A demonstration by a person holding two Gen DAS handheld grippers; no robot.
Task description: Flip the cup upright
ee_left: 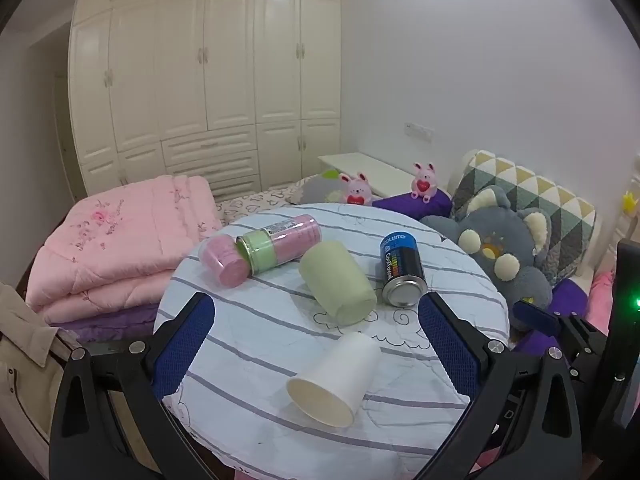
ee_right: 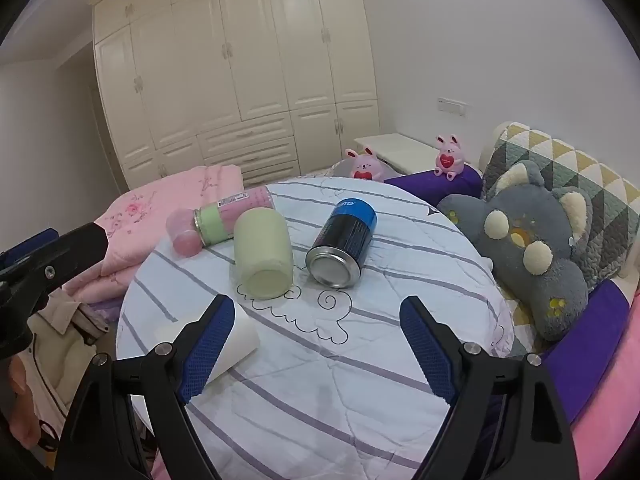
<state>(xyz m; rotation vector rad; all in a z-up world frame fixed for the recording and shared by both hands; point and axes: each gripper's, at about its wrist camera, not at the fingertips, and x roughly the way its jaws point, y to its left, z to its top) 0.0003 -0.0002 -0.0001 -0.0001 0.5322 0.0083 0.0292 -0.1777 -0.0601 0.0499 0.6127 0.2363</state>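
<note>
Altogether one white cup (ee_left: 334, 380), four containers lying.

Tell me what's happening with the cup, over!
Both hand-held grippers open, empty: left, right. White paper cup on its side, between left fingers. Green cup just behind it.
</note>
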